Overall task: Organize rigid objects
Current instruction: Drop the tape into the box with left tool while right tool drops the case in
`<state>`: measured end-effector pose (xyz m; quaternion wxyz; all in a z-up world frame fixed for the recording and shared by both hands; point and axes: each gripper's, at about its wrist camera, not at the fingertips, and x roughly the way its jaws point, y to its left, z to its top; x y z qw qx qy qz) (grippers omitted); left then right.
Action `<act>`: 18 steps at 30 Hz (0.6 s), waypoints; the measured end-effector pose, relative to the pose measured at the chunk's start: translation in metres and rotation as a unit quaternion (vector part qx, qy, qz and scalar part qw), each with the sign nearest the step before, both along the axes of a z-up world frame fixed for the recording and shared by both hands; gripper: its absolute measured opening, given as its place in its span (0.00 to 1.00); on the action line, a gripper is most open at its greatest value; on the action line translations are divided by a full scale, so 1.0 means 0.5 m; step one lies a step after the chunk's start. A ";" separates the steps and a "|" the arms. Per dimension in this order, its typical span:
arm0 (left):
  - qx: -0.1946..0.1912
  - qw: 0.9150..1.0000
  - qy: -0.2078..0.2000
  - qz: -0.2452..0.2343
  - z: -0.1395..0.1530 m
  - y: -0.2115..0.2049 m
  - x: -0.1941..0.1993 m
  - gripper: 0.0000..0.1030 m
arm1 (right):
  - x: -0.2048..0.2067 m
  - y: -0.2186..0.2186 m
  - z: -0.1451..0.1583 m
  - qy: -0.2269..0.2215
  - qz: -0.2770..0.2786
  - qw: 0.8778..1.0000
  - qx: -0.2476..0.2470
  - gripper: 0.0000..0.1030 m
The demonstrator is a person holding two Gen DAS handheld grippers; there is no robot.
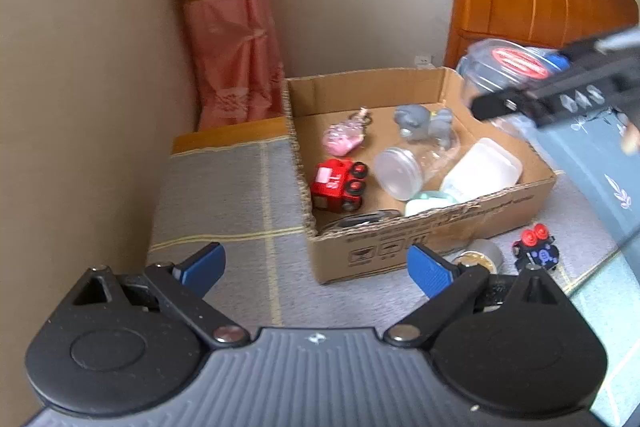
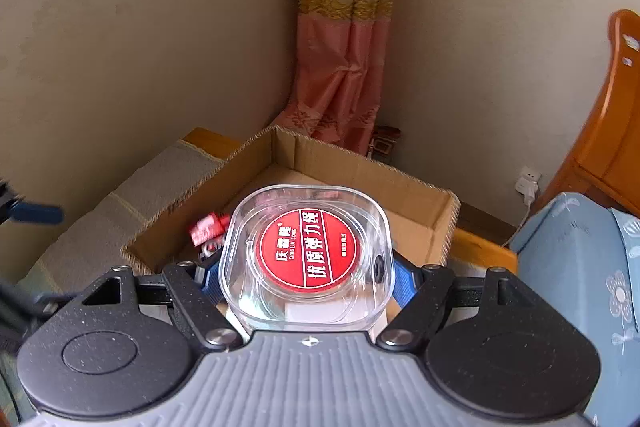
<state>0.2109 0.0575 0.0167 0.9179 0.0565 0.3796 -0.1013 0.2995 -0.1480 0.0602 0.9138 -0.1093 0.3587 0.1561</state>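
Task progress: well along, I judge; the cardboard box (image 1: pixel 440 227) on the grey mat (image 1: pixel 224 195) already holds a red toy truck (image 1: pixel 338 185), a pink keychain charm (image 1: pixel 346 137), a grey animal figure (image 1: pixel 424 123), a clear jar (image 1: pixel 400 171) on its side and a white lidded tub (image 1: pixel 486 167)
Still outside: a roll of tape (image 1: pixel 480 255) and a small black toy with red knobs (image 1: pixel 536 247) lie on the mat just beside the box's near wall; these look left to do
Item in hand: a clear plastic case (image 2: pixel 306 259) with a red round label, held above the box's near-right corner, not yet set down
Right gripper (image 2: pixel 306 279): blue pads pinching the case on both its sides
Left gripper (image 1: pixel 316 267): tongs spread wide, nothing between them; it hangs over the mat near the box's front-left corner
Writing: the red label carries white Chinese characters, large ones reading 优质弹力绳, with "QING LIN LONG" in small Latin letters as far as I can read; the box's front wall shows printed handling symbols, its text too blurred to read
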 end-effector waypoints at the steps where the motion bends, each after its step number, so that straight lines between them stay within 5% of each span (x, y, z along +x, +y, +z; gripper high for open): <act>1: -0.002 1.000 -0.002 0.003 0.000 0.007 -0.004 0.94 | 0.015 0.009 0.002 0.001 0.002 1.000 -0.003 0.78; 9: -0.023 1.000 0.001 0.021 -0.008 0.047 -0.010 0.94 | 0.128 0.073 -0.027 0.028 0.006 0.999 -0.036 0.78; 13: -0.018 1.000 0.006 0.018 -0.014 0.048 -0.011 0.94 | 0.150 0.096 -0.045 0.036 0.009 0.998 -0.052 1.00; 18: -0.014 1.000 0.005 0.013 -0.017 0.044 -0.018 0.94 | 0.123 0.097 -0.045 0.035 0.018 0.998 -0.045 1.00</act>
